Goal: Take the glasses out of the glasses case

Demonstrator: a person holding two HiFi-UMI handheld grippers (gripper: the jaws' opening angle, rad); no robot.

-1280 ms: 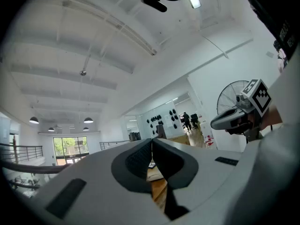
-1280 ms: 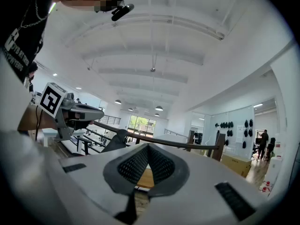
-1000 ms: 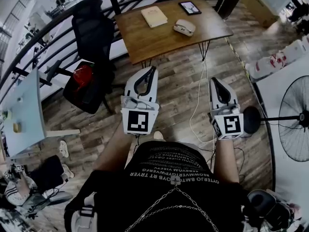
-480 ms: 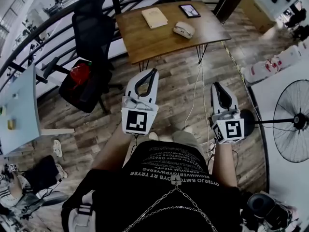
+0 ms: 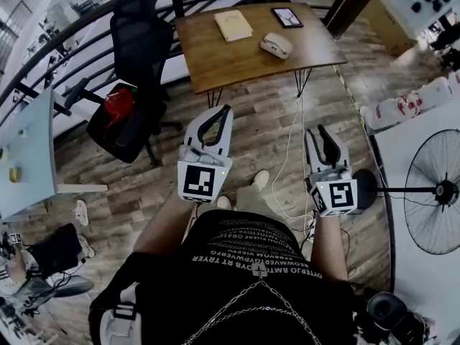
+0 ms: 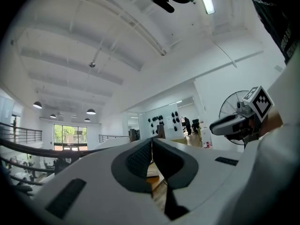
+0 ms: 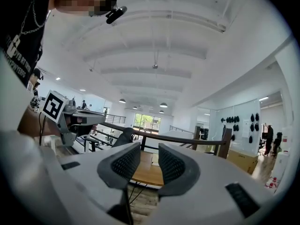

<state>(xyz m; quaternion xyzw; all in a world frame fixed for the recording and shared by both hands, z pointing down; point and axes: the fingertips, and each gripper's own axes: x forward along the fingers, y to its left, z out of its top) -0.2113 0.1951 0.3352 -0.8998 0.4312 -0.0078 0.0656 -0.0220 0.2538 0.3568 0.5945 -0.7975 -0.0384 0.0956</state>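
Observation:
The glasses case (image 5: 276,44), a pale rounded shell, lies shut on the wooden table (image 5: 215,60) well ahead of both grippers. No glasses show. My left gripper (image 5: 228,110) is held level over the floor, its tips meeting with nothing between them; in the left gripper view the pads (image 6: 140,158) touch at the front. My right gripper (image 5: 317,131) hovers to its right, jaws opening, with a gap and nothing between them. In the right gripper view the right gripper (image 7: 149,150) frames the table's top (image 7: 146,172) far off.
A tan book (image 5: 233,25) and a tablet (image 5: 287,16) share the table. A black office chair (image 5: 140,42) and a red bag (image 5: 118,106) stand left of it. A floor fan (image 5: 435,192) is at the right, cables (image 5: 291,164) trail on the wood floor, and a railing (image 5: 72,34) curves behind.
The right gripper's jaws have gone from shut to spread apart. A shoe has come forward into view below the grippers. The left gripper stays shut.

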